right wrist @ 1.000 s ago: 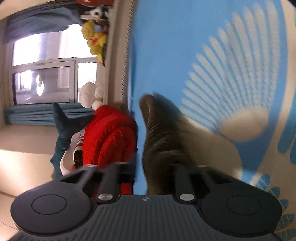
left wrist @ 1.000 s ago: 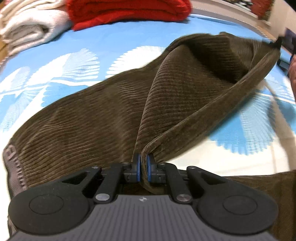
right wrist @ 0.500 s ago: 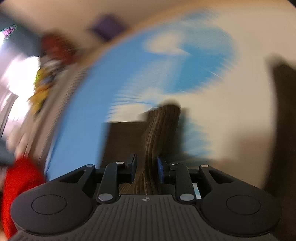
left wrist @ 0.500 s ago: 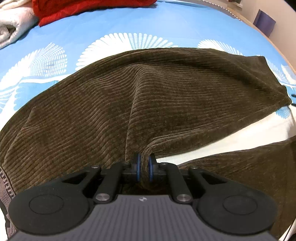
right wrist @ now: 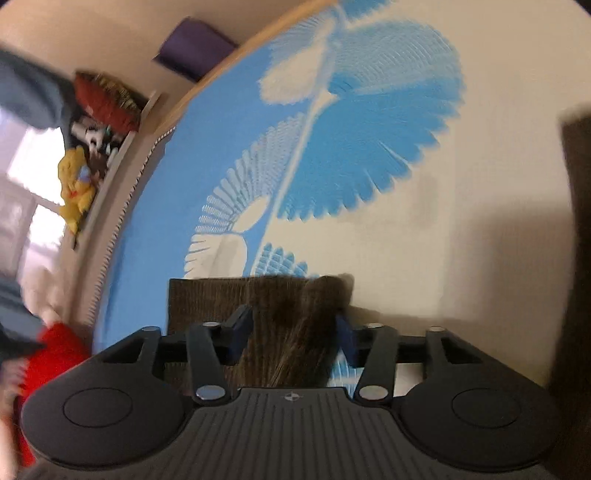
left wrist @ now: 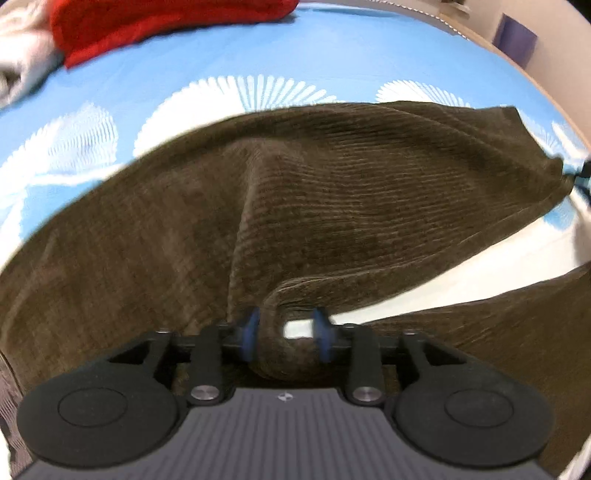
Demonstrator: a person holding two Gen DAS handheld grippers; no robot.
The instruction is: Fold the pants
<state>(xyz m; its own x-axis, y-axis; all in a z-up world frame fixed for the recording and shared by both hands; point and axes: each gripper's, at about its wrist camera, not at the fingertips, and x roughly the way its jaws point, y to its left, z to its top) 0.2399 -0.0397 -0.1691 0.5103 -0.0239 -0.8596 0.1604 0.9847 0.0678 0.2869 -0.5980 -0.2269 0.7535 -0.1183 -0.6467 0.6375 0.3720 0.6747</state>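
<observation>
The brown corduroy pants (left wrist: 295, 206) lie spread across the blue and white bedsheet (left wrist: 192, 59), one leg laid over toward the right. My left gripper (left wrist: 286, 334) is open, its blue pads apart with a fold of the pants' edge loose between them. My right gripper (right wrist: 293, 332) is open too, with the leg's hem (right wrist: 291, 317) lying between its pads on the sheet (right wrist: 369, 147). A second stretch of the pants (left wrist: 498, 332) lies at lower right.
A red folded garment (left wrist: 159, 18) and a pale one (left wrist: 22, 70) lie at the far edge of the bed. The right wrist view shows the bed's edge (right wrist: 122, 206), a shelf with a yellow toy (right wrist: 75, 184) and a purple item (right wrist: 195, 51).
Both grippers have opened and let go of the pants. The lifted leg has come down flat on the bed, and the right gripper has swung down to the sheet.
</observation>
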